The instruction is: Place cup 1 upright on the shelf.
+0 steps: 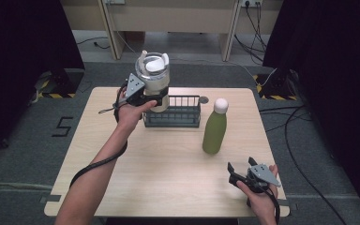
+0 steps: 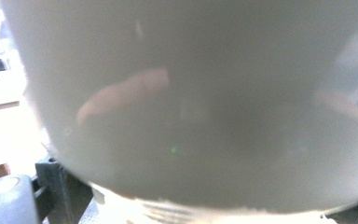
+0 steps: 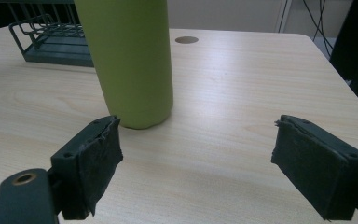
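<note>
A pale tumbler with a white lid is held up over the left end of a dark wire rack. My left gripper is shut on its lower body. In the left gripper view the tumbler's wall sits right against the camera, with a bit of the rack below it. A green bottle with a white cap stands upright on the table, right of the rack. My right gripper rests low near the front right corner, open. Its jaws point towards the green bottle, a short way short of it, and hold nothing.
The light wooden table has a round cable hole behind the rack. Black curtains flank both sides. Cables lie on the floor to the right. A wooden bench frame stands beyond the table.
</note>
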The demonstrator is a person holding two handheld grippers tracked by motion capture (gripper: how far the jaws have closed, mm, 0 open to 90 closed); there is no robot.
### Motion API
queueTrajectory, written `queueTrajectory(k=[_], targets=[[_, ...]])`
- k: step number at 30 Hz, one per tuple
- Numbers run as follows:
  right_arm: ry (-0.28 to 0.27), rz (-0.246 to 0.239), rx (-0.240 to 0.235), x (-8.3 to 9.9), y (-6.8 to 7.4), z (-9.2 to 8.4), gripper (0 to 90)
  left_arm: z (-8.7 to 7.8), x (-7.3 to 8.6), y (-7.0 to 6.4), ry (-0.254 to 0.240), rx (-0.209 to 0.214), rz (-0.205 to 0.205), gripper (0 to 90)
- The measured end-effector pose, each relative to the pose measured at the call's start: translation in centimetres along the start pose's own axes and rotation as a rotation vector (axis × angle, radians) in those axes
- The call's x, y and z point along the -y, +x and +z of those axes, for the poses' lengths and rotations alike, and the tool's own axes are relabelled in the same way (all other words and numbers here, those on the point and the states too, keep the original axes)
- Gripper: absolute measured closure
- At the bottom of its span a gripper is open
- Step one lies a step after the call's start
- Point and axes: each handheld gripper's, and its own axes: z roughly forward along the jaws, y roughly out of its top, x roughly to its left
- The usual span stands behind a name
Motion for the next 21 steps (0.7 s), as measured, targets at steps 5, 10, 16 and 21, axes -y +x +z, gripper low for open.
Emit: queueTrajectory(k=[5,10,16,21], targets=[[0.001,0.001,0.001,0.0,-0.1,0.0,15.0,0.5,-0.1,0.2,0.003,-0.007,0.001,9.2],[0.002,-0.002,0.001,0.0,0.0,0.0,15.0,1.0,0.2,0.4,0.008,-0.016,0.000,9.2],[0.002,0.005,-0.002,0.0,0.0,0.1,15.1,1.6,0.3,0.7,0.016,-0.024,0.006,9.2],[0.006,0.004,-0.004,0.1,0.0,0.1,15.1,2.0,0.5,0.8,0.021,-0.031,0.004,9.2]])
